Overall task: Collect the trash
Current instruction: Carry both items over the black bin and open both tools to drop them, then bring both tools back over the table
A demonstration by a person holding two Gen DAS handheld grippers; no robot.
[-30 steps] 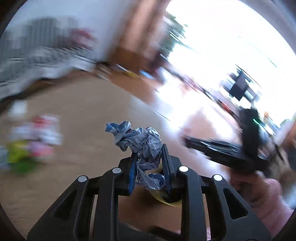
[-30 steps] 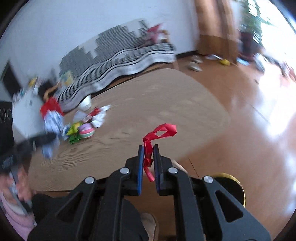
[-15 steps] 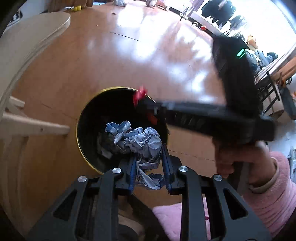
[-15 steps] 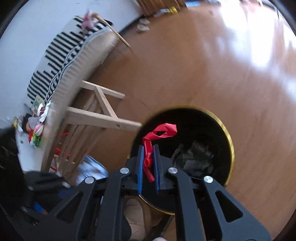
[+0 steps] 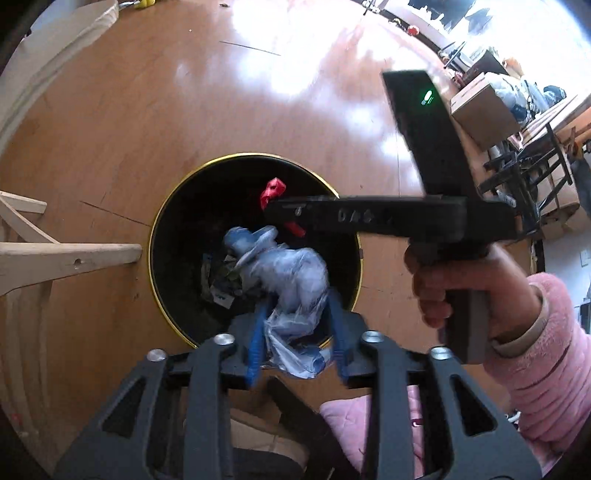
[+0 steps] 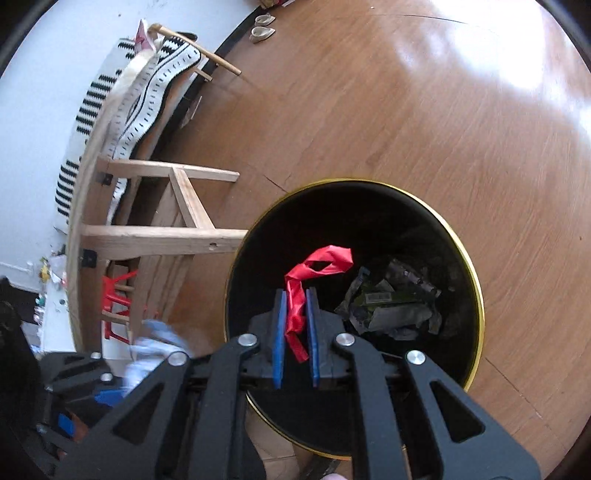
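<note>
Now both claws hang directly over the black bin (image 6: 476, 295). Left claw (image 5: 297, 332) has just been opening, crumpled blue wrapper (image 5: 291, 277) loose between its pads; right claw (image 6: 295, 325) pinches the red ribbon (image 6: 314, 269), bin straight below.

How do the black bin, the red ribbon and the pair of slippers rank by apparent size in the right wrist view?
1. black bin, by far the largest.
2. red ribbon, held above the bin's opening.
3. pair of slippers, smallest, but far away on the floor, so the order against the ribbon is unsure in reality.
</note>
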